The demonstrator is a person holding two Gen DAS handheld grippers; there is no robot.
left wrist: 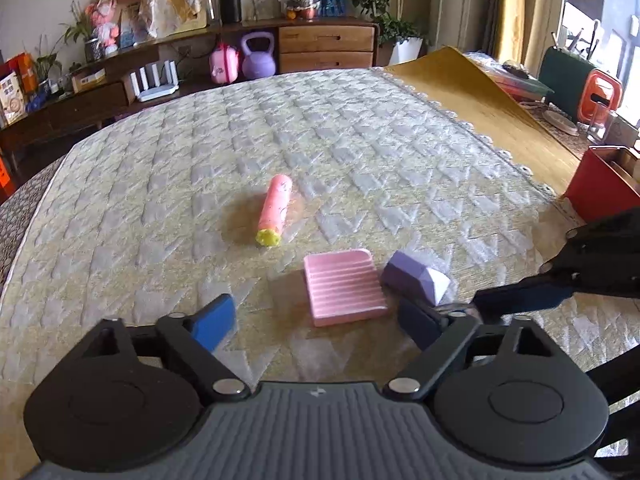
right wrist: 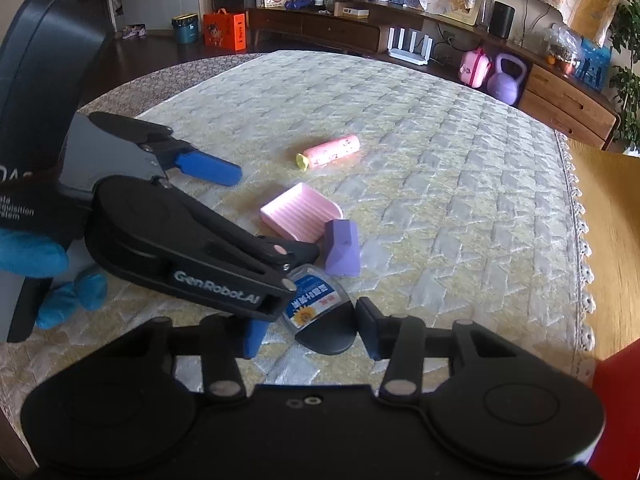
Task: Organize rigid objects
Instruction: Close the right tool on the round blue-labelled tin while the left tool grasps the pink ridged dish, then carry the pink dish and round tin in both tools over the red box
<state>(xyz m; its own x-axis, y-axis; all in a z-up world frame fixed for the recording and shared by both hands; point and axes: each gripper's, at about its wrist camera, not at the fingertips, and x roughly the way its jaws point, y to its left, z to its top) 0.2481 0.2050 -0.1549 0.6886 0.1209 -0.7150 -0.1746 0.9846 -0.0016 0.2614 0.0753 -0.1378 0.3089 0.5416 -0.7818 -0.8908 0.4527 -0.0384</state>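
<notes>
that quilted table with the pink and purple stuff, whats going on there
A person in blue gloves holds a gripper in each hand over the quilted table cover. The right gripper has a small labelled bottle with a black cap between its fingers. The left gripper is open at the pink ridged tray, beside a purple block. A pink tube lies farther off.

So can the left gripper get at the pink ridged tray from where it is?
Probably yes. The left gripper is open with the pink ridged tray just ahead between its fingers; nothing lies between, though the purple block touches the tray's right edge.
</notes>
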